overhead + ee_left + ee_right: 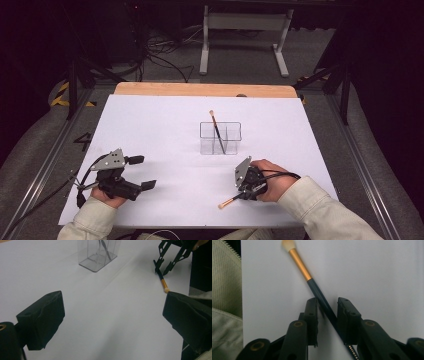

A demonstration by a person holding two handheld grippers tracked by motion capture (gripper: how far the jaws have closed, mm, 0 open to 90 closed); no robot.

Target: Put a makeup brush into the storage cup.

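Fingers (325,312) straddle one of two brushes (312,282)

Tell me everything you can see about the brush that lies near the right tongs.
The brush is a slim makeup brush: a small cream tuft, a gold ferrule that looks metallic, and a dark blue handle. It lies flat on the white table, tuft toward the person, in front of the clear holder. The handle runs slantwise between the jaws of the right tongs, which stand narrow around it; whether both pads press on it I cannot tell.
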